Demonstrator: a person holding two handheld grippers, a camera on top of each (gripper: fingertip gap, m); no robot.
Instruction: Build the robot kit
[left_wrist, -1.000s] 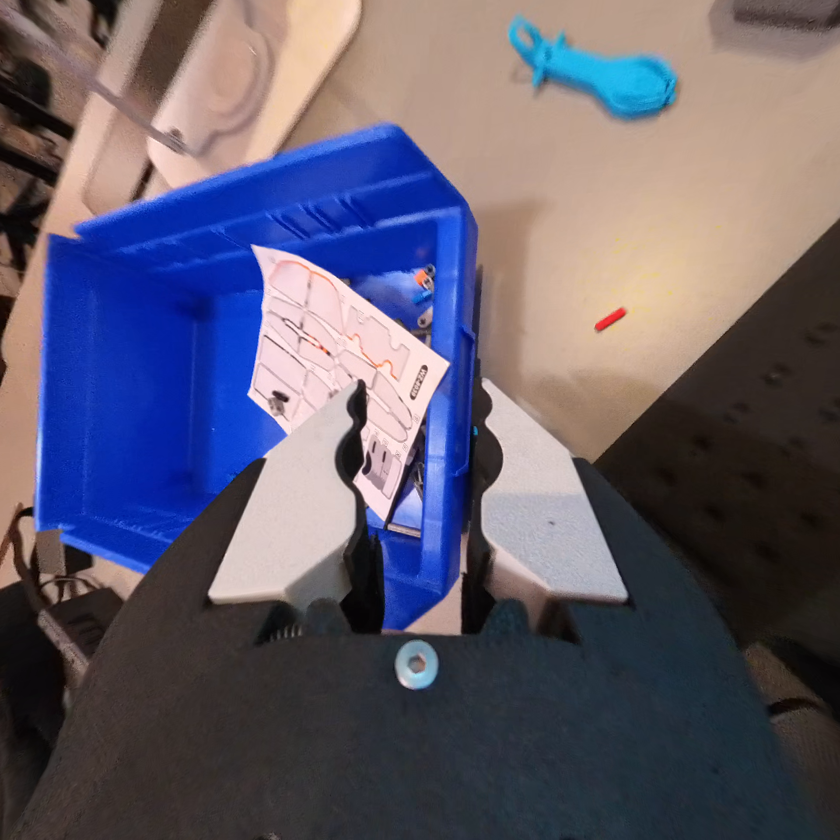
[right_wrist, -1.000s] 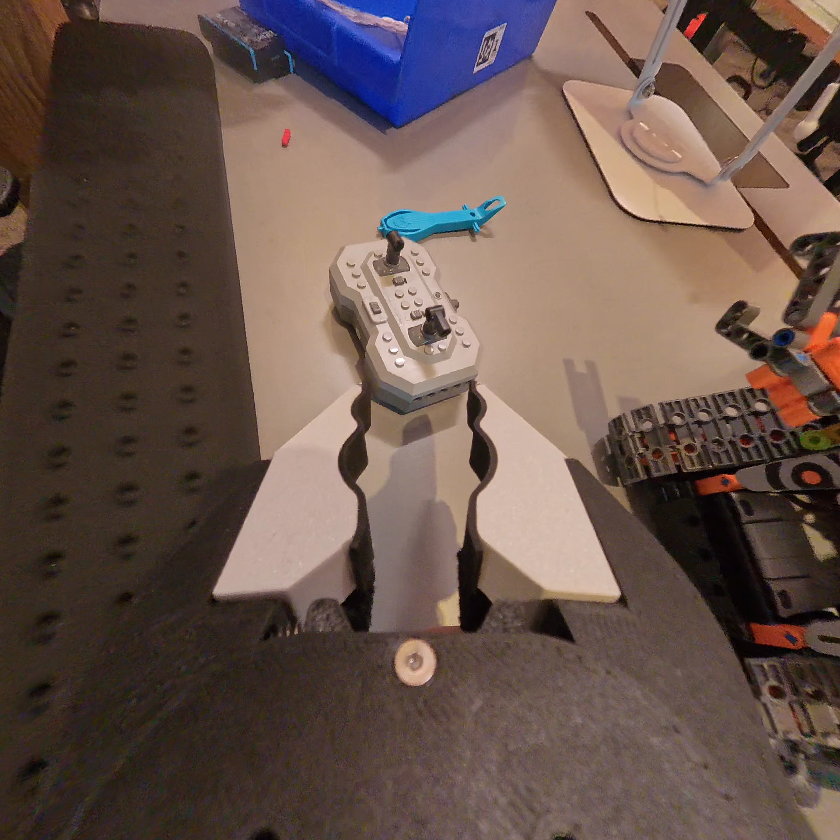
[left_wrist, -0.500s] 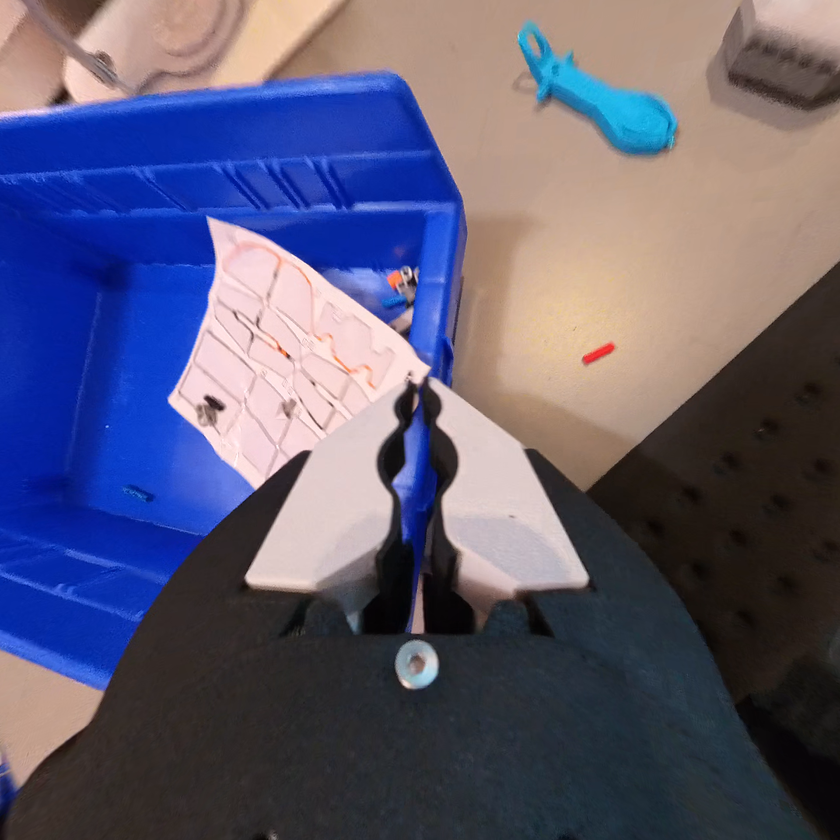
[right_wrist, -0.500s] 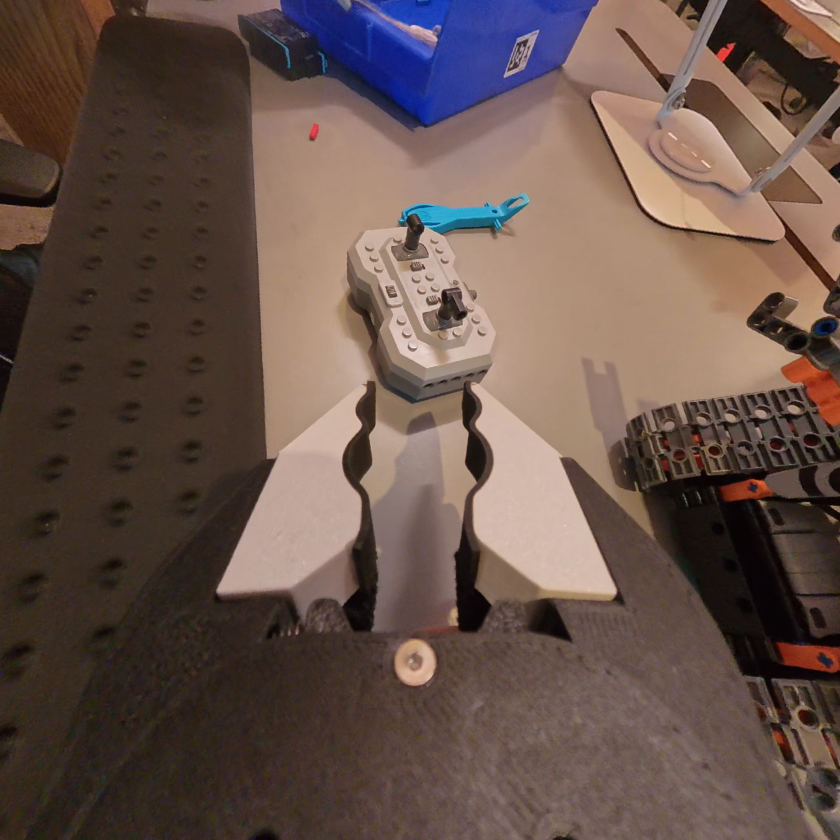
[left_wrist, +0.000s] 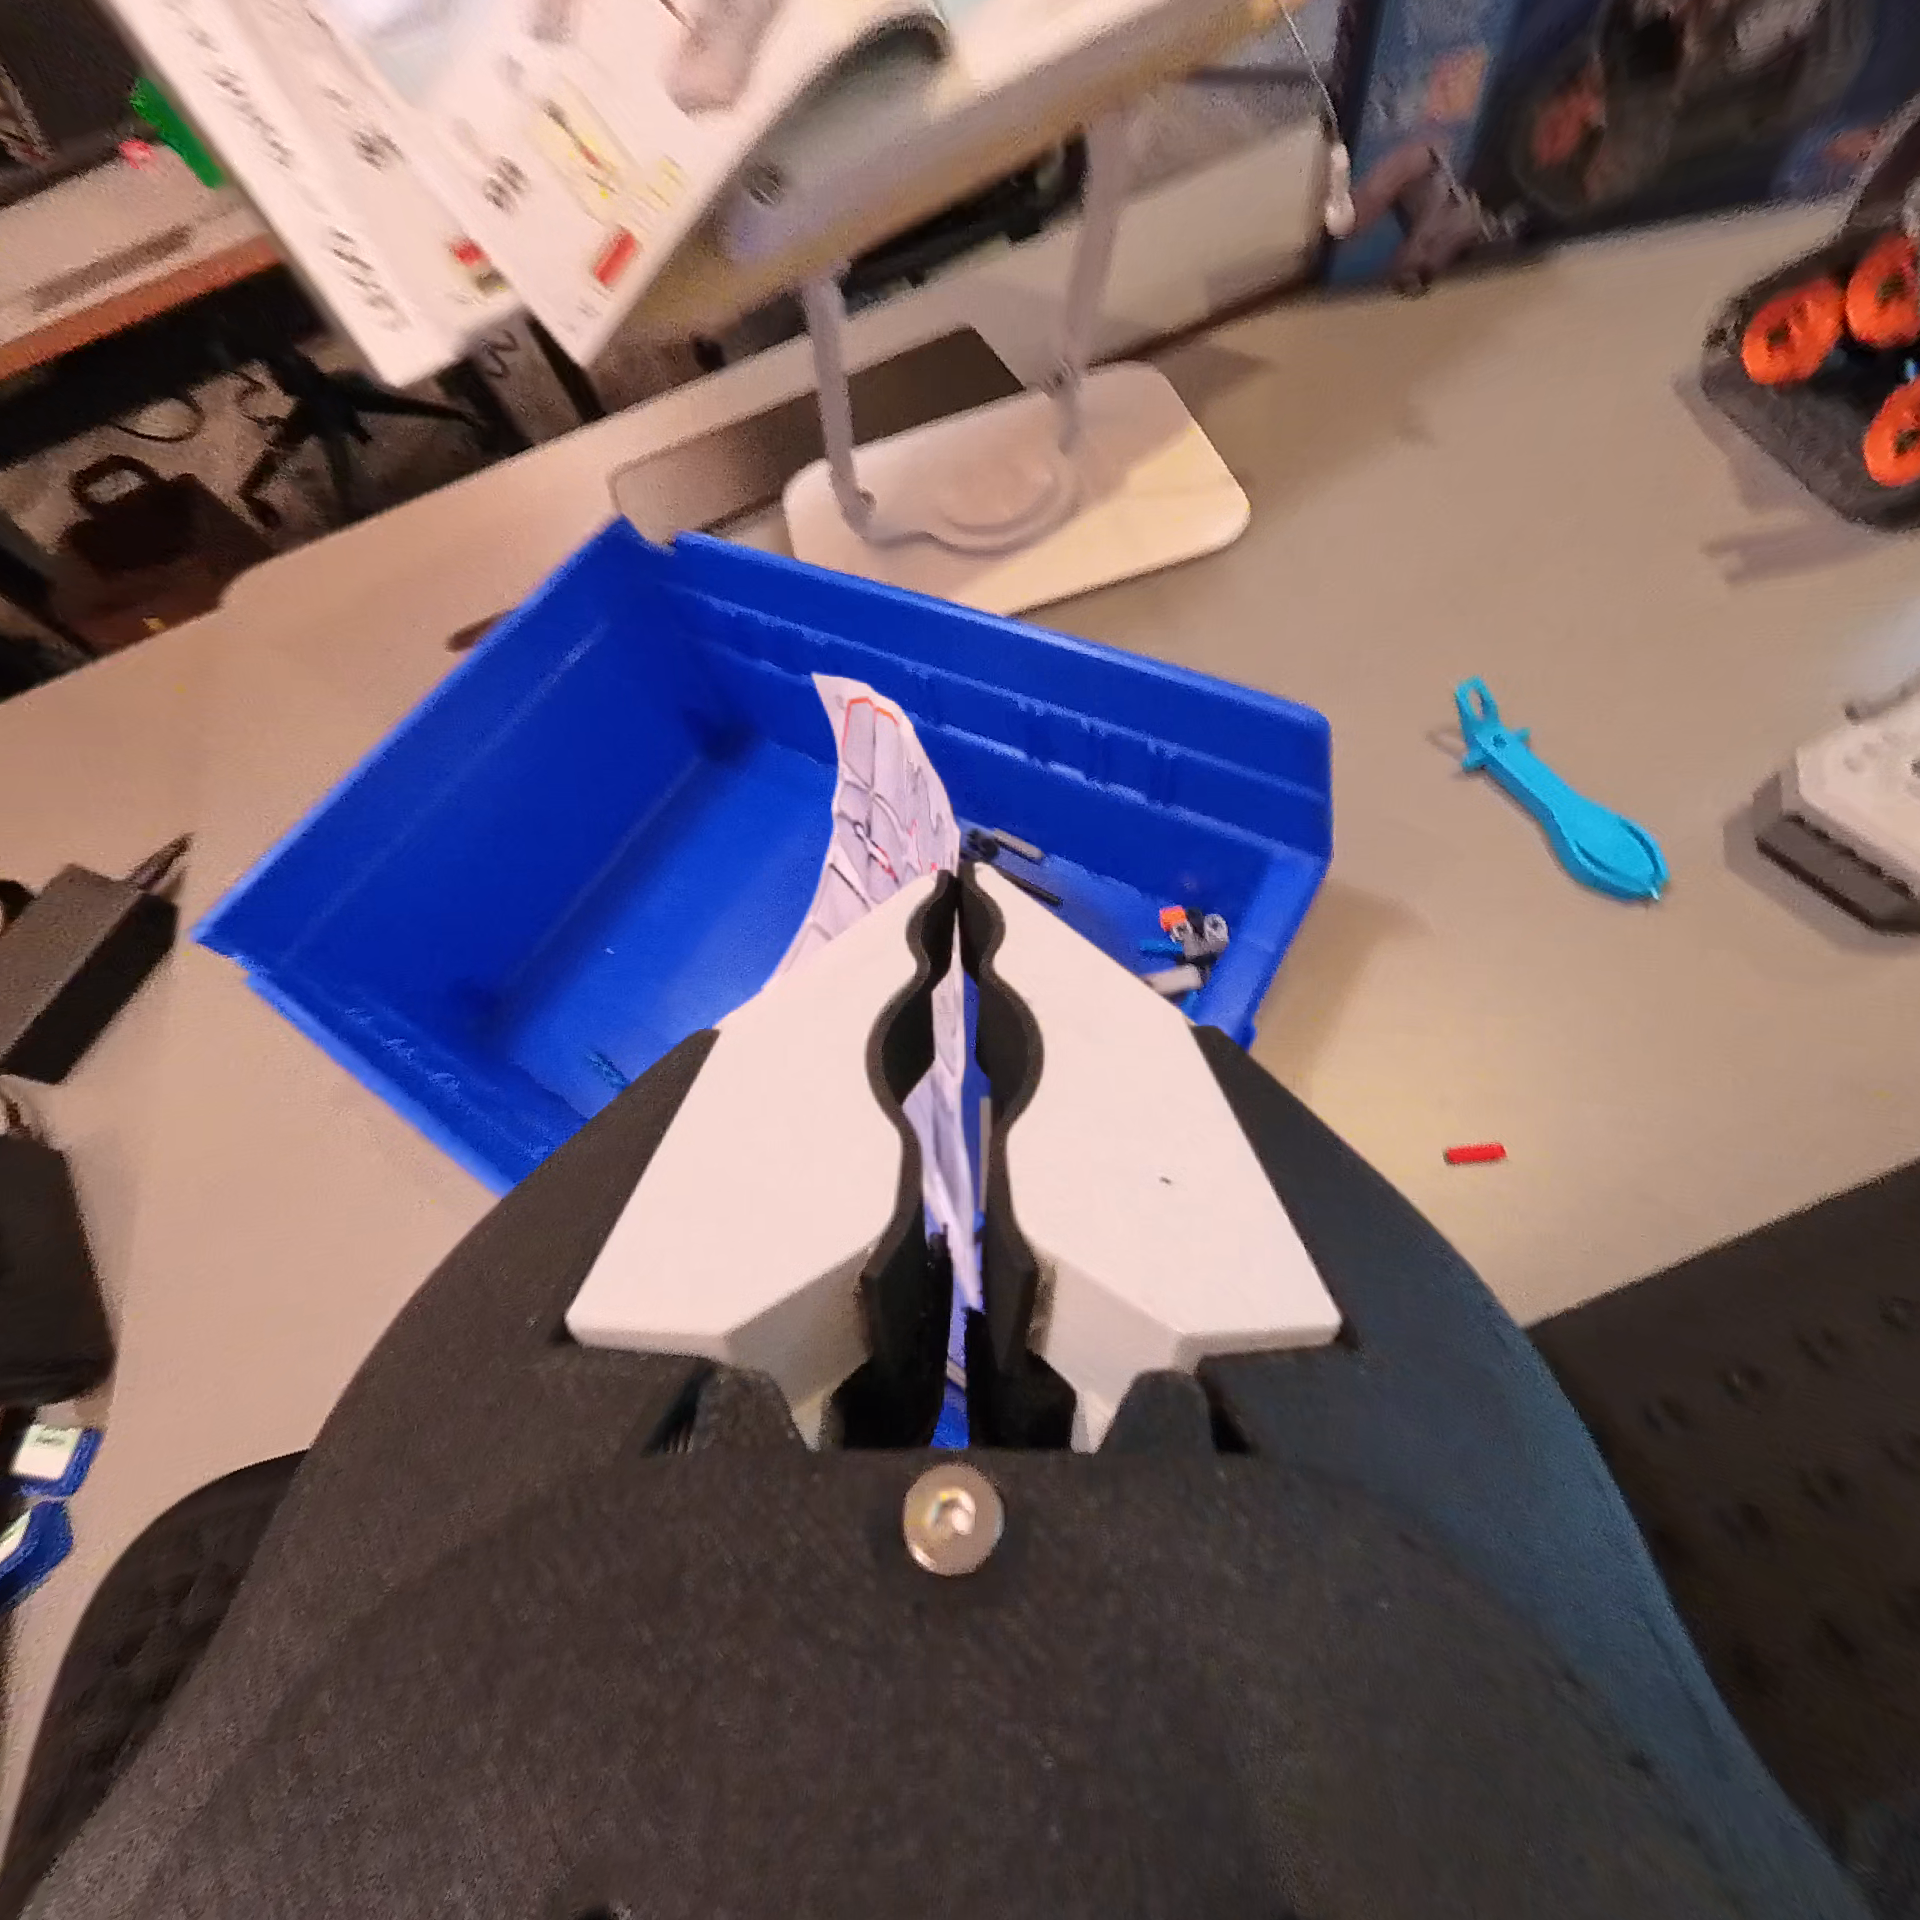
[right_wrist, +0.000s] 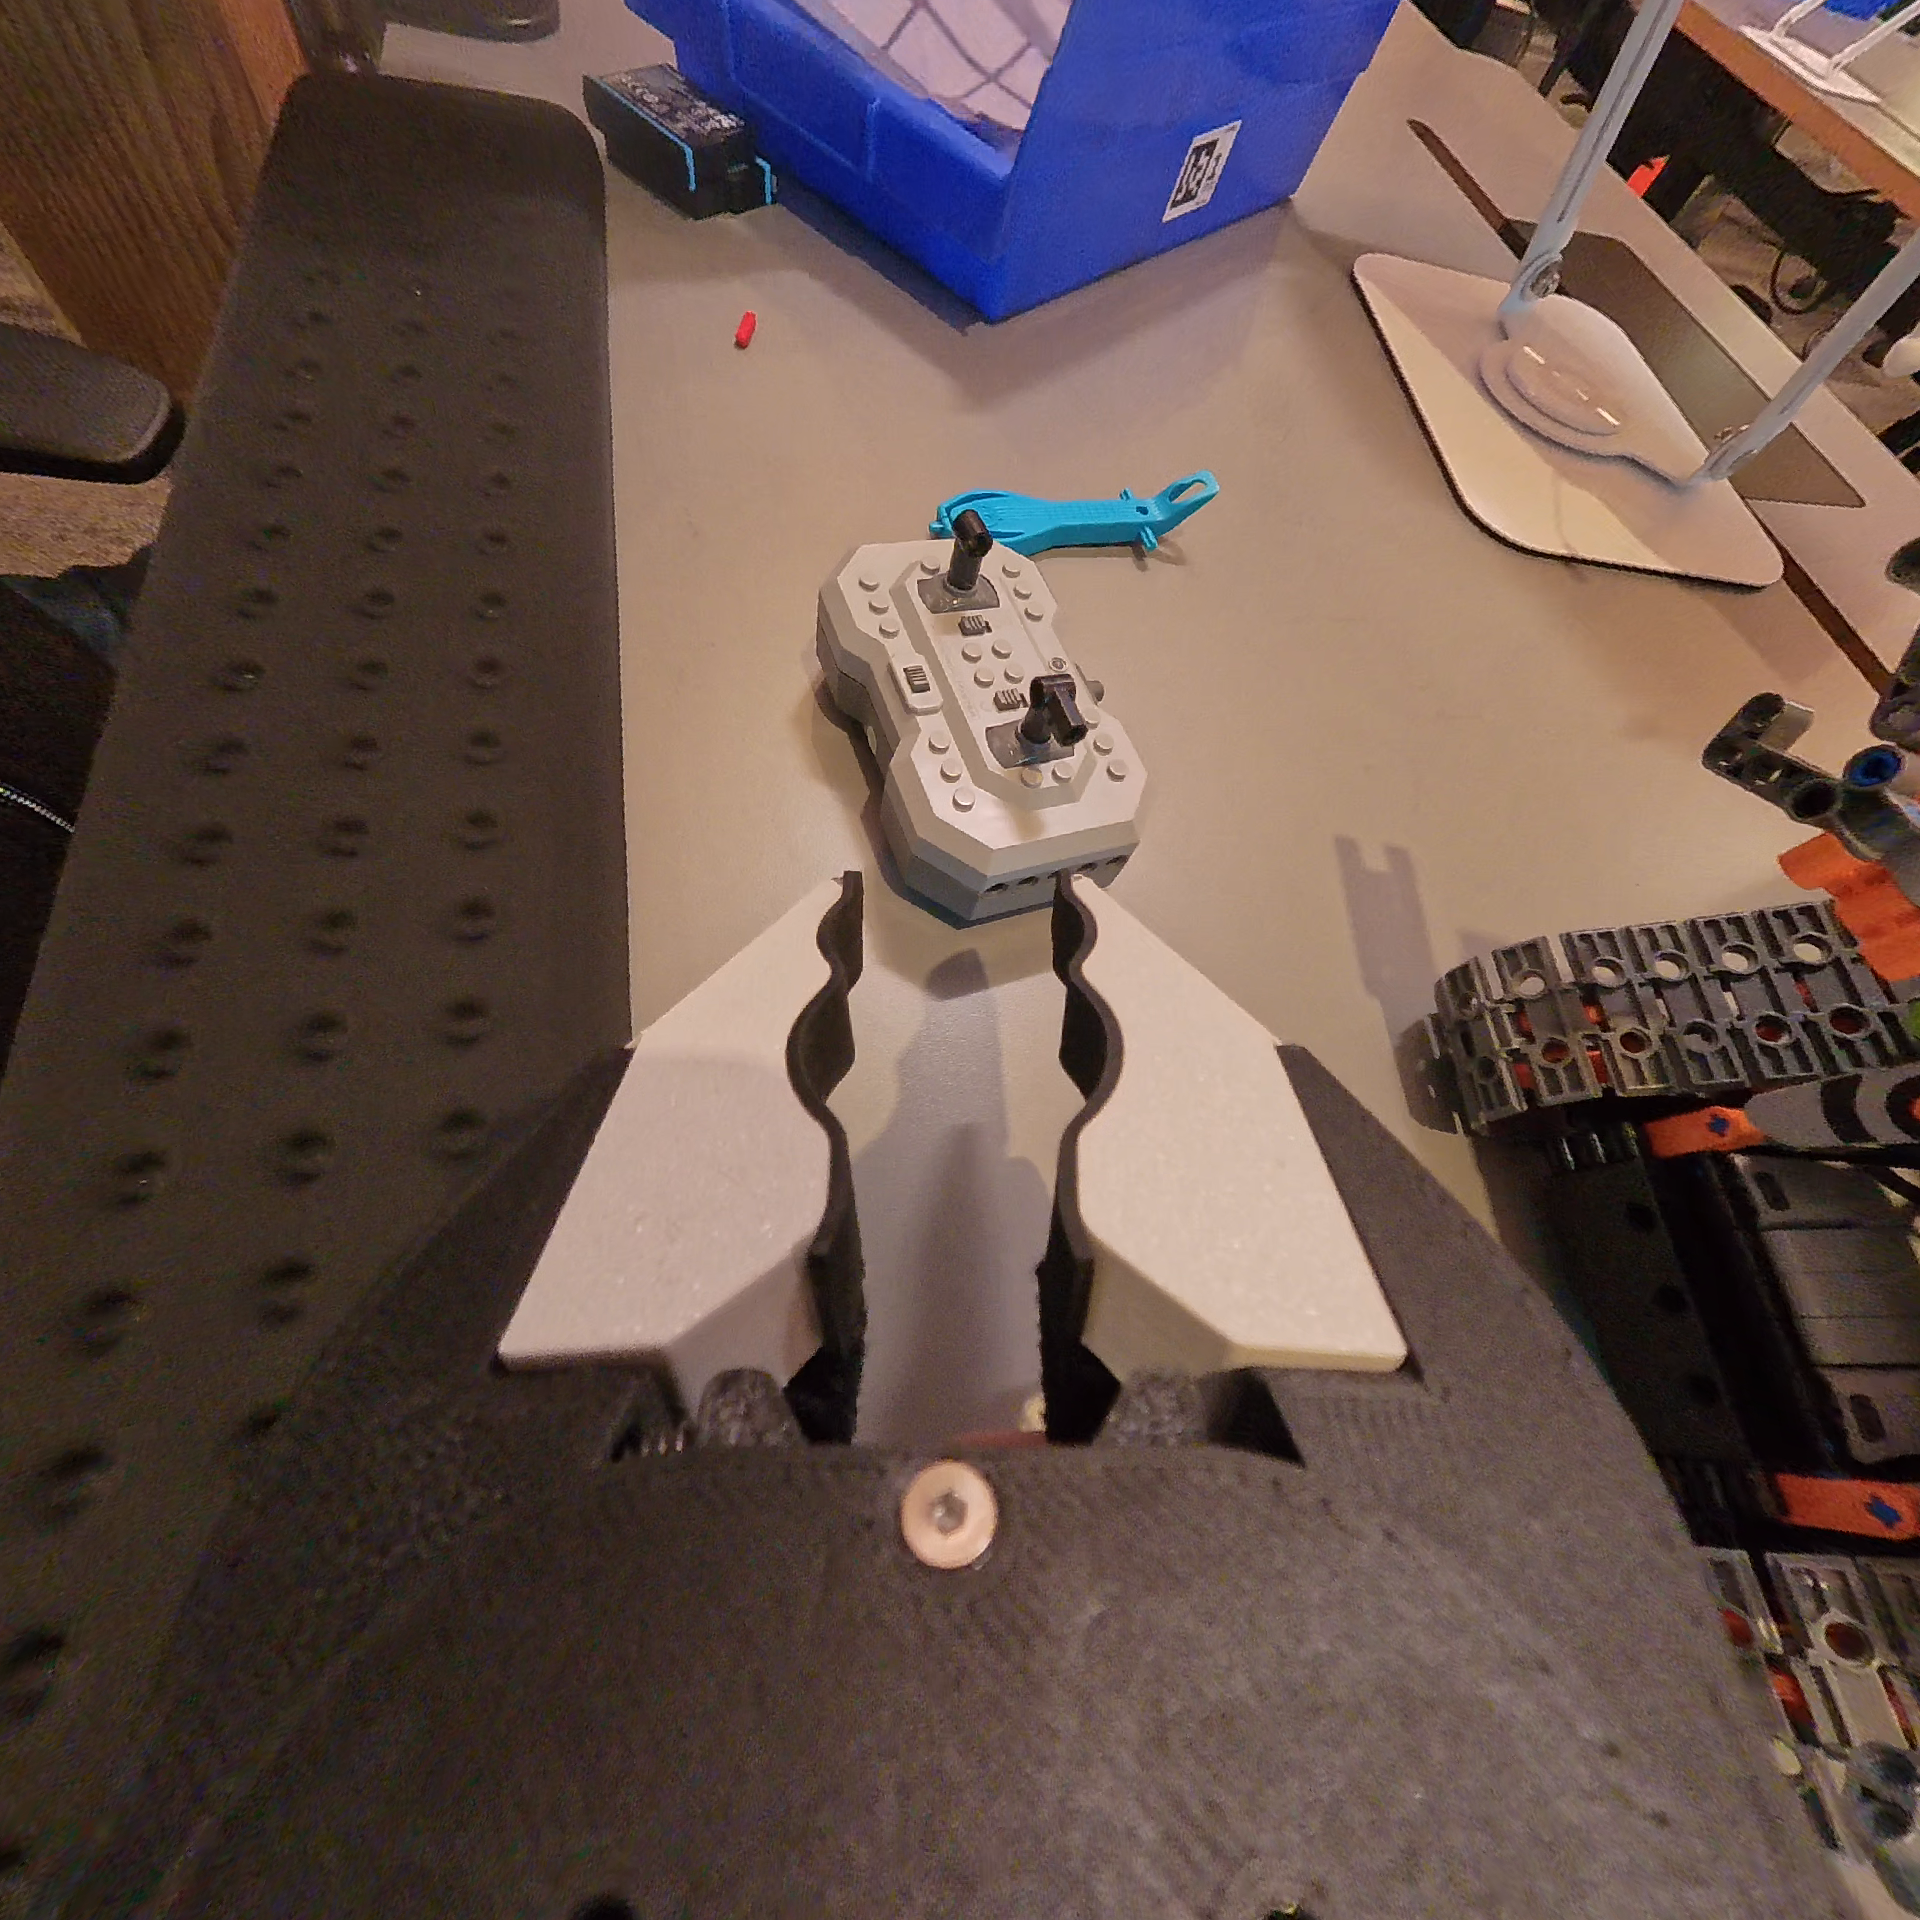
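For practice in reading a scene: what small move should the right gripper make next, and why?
Probably ease the right gripper forward: its jaws stand open, tips just short of the grey controller, whose near end roughly faces the gap. The left gripper is shut on the printed sheet.

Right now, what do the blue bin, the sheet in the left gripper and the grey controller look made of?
Blue bin: moulded plastic, glossy, ribbed walls. Sheet: thin printed paper or sticker film, curling; can't tell which. Left gripper pinches it. Grey controller: matte studded brick plastic, black levers.
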